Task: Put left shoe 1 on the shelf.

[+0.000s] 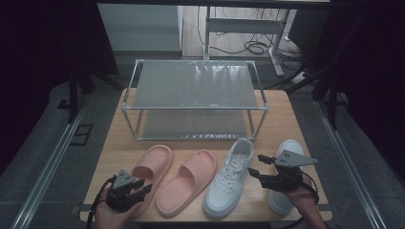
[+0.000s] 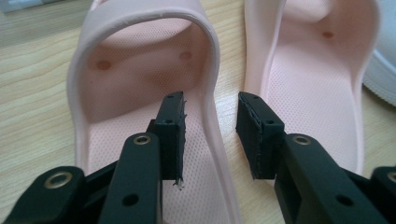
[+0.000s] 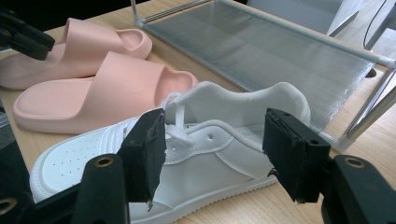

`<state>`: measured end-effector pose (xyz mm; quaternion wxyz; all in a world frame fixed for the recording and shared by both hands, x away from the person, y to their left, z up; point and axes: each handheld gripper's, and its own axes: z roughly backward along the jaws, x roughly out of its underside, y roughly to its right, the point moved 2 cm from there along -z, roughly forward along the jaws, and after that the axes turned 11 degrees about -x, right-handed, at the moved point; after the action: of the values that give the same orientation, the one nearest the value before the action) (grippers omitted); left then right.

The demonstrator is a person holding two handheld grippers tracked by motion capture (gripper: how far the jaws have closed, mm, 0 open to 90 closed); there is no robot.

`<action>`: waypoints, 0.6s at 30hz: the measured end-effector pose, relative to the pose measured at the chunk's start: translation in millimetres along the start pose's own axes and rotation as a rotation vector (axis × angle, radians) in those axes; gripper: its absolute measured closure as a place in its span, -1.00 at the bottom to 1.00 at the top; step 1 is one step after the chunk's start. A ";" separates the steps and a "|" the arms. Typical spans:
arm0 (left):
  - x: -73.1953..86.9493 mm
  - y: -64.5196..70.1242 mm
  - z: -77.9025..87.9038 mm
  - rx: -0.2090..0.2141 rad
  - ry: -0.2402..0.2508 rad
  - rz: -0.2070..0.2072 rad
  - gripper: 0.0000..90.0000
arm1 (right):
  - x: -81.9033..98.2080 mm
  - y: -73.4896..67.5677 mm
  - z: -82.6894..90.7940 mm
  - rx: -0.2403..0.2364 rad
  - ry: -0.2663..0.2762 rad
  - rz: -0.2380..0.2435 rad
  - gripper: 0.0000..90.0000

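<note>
Two grippers, jaws parted: left gripper (image 2: 210,135) astride the right wall of the leftmost pink slipper (image 2: 140,70), unpinched, at the table's (image 1: 282,114) near-left edge; right gripper (image 3: 212,154) open before a white sneaker (image 3: 201,154).

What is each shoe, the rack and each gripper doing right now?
Left pink slipper: flat on table, side wall between open fingers.
Right pink slipper: flat, untouched.
Left white sneaker: upright, untouched.
Right white sneaker: under right gripper.
Rack: shelves bare.
Left gripper: open.
Right gripper: open.
</note>
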<state>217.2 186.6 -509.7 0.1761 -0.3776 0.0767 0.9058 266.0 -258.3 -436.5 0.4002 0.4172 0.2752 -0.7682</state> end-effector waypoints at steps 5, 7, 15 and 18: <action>-6.1 4.5 -10.1 0.003 -0.007 -0.009 0.40 | 0.3 -0.3 -1.2 -0.003 -0.004 0.000 -0.11; -9.2 5.0 -13.4 0.004 -0.010 -0.013 0.40 | 0.4 -0.3 -1.4 -0.004 -0.005 0.000 -0.11; -22.9 9.2 -32.5 -0.023 -0.021 -0.034 0.48 | 0.8 -0.4 -2.2 -0.005 -0.006 0.001 -0.11; -24.3 11.3 -38.9 -0.039 -0.024 -0.045 0.60 | 0.8 -0.1 -1.3 -0.003 -0.005 -0.002 -0.11</action>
<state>254.4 159.2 -519.7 0.1898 -0.3719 0.0484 0.9074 266.2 -257.6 -437.9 0.4010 0.4143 0.2758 -0.7691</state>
